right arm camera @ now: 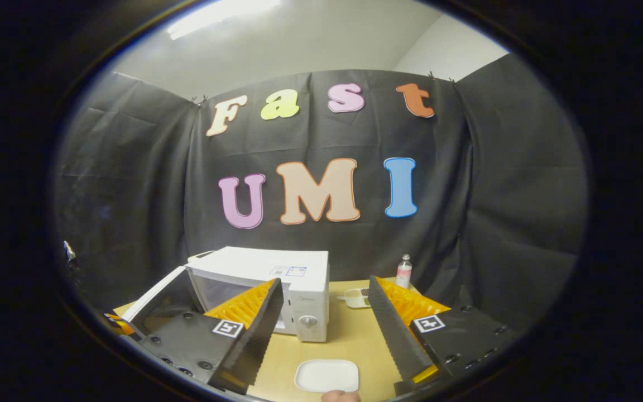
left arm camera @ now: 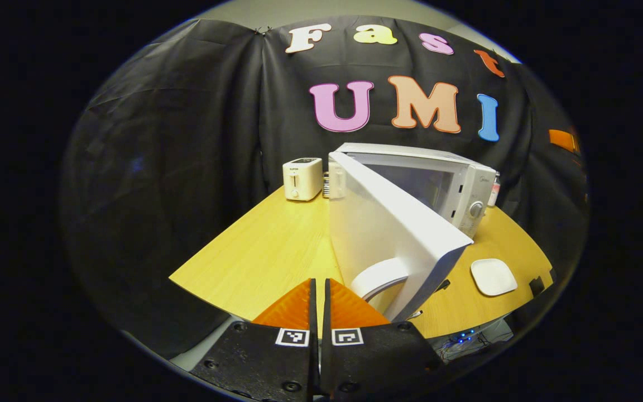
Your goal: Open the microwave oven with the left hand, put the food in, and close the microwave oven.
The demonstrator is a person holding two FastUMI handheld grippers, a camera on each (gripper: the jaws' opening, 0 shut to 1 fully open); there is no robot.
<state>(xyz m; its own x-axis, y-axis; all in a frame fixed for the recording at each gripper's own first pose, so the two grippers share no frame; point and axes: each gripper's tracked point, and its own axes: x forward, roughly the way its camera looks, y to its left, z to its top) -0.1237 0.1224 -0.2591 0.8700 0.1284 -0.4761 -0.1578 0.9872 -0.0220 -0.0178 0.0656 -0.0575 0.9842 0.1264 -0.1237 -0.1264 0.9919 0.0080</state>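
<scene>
Now: microwave (left arm camera: 455, 184) door (left arm camera: 383, 234) swung toward camera | left claw (left arm camera: 318, 296) together | right claw (right arm camera: 327, 312) apart

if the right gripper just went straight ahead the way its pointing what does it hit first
Most likely the microwave, near its control panel, which stands ahead between the open right gripper fingers. The white plate lies lower on the table, probably under that line. Depth is hard to judge.
</scene>
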